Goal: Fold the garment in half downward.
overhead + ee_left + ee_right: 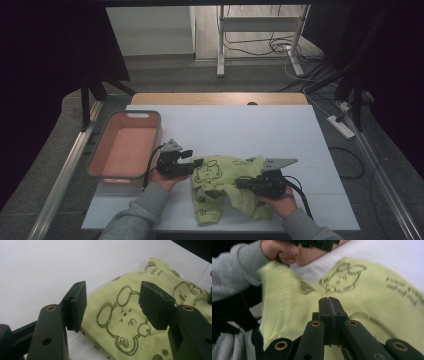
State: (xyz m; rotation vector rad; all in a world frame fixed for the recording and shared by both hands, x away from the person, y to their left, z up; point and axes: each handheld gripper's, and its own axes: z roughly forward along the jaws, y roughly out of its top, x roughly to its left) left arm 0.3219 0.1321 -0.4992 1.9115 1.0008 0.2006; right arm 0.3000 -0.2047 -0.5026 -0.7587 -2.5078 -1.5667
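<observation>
A person sat at a white table [280,130] with a two-jaw gripper in each hand, working on a small yellow-green cloth [225,187] printed with cartoon bears. The cloth lay rumpled near the front edge of the table, between the two hands. A pink bin [125,145] stood just left of it, apart from the cloth.

The left gripper [196,159] hovered at the cloth's left edge. Its jaws stood released, a clear gap between them and nothing held; in the left gripper view the bear print lay below and beyond them.

The right gripper [240,184] lay over the cloth's right part. Its jaws were clenched flat together. Whether a pinch of fabric sat between the pads could not be told, as the cloth there looked blurred.

The step in hand looked like folding or gathering the cloth. To do it well, the left jaws would need to drop onto the near edge and catch one clean layer, while the right kept its side taut and low, so no loose flap dragged.
</observation>
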